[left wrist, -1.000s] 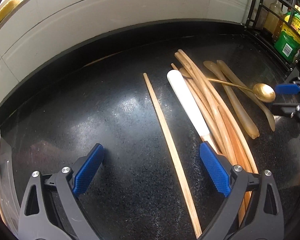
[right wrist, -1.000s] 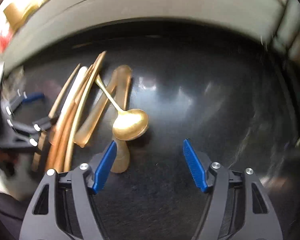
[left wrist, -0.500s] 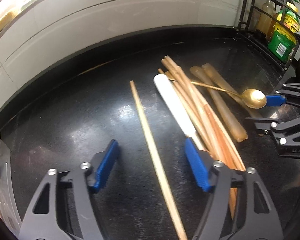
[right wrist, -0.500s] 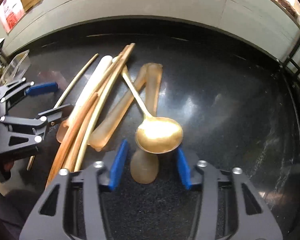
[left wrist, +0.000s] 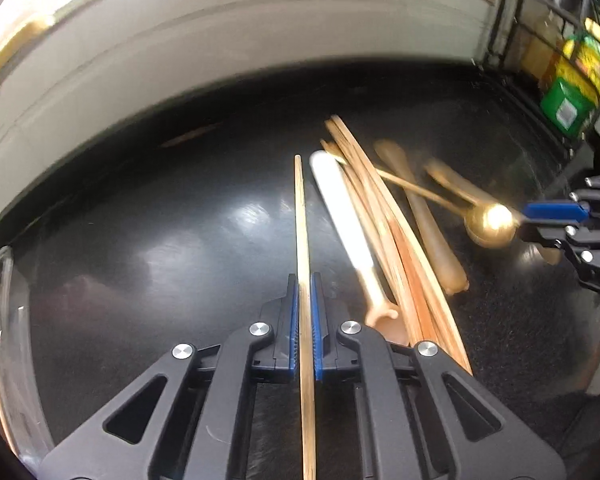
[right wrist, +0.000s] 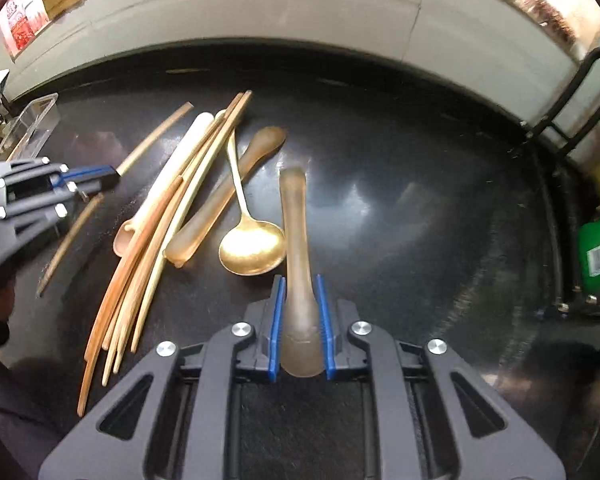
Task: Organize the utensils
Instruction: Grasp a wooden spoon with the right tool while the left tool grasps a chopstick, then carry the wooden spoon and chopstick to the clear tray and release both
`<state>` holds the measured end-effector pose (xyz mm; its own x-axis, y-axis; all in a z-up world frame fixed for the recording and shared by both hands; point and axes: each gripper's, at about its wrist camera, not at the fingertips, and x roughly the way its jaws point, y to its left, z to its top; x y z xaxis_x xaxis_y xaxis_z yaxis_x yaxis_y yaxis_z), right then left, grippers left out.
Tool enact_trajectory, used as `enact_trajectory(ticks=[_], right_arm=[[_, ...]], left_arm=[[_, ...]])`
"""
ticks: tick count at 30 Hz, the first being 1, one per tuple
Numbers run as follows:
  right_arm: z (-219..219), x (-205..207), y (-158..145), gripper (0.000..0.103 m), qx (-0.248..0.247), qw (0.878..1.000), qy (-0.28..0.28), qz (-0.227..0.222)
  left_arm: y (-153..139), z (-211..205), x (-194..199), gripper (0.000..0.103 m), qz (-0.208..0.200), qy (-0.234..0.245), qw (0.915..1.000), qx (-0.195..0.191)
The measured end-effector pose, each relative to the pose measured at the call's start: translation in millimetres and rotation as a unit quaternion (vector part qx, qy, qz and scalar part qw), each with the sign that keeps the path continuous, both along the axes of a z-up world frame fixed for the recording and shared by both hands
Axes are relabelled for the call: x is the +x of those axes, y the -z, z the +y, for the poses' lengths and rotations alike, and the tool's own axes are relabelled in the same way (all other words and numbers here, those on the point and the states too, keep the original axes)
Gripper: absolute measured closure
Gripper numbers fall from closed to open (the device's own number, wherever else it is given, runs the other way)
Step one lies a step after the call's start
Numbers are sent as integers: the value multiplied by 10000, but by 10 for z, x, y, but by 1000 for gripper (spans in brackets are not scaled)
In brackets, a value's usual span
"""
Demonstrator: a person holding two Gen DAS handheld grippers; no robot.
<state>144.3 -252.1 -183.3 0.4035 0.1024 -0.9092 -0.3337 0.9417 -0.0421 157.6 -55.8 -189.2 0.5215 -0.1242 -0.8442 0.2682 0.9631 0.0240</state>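
Gripping a lone chopstick, the left gripper had just clamped shut while the right gripper closed on a translucent spoon at frame centre, both likely awaiting lifting toward storage.

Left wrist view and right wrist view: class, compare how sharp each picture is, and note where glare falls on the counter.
Left wrist view: motion blur smears the gold spoon and the rack, while the chopstick between the jaws stays crisp; soft glare patches lie on the counter. Right wrist view: sharper overall, with glare right of the amber spoon, and the wall's edge bowed by the fisheye lens.
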Motion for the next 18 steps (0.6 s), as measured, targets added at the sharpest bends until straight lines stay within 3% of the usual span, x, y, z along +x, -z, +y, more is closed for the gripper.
enact_trajectory(ticks=[3,4,7,11,14,15,16,17,18], right_arm=[[-106,-85,-127,92,158,9996,218,-86],[-120,-111,-169,103,194,9994,254,-114],[-159,-167,-234,103,353,9986,365,-108],[-286,-258,-92,103,720,9953,618,184],[-374,-282,-87,102,717,9947,734,-13],[-385,-274,-112,93,695,9949,724,-117],[-399,-256,-142,53,716,9946,710,-227],[-410,-244,-155,24,694,9946,703,-311],[-423,-226,-170,6,584,9944,713,-526]], left_arm=[[-202,95,-44,98,-214,-132,9997,-56],[-286,135,-68,98,-278,-196,9994,-96],[-480,208,-150,98,-436,-400,9982,-118],[-637,269,-334,98,-568,-546,9968,-103],[-696,325,-513,98,-569,-620,9964,-85],[-687,329,-567,98,-535,-670,9963,-75],[-674,334,-618,98,-507,-703,9962,-81],[-660,322,-640,98,-479,-735,9961,-82],[-644,318,-673,98,-462,-773,9959,-78]])
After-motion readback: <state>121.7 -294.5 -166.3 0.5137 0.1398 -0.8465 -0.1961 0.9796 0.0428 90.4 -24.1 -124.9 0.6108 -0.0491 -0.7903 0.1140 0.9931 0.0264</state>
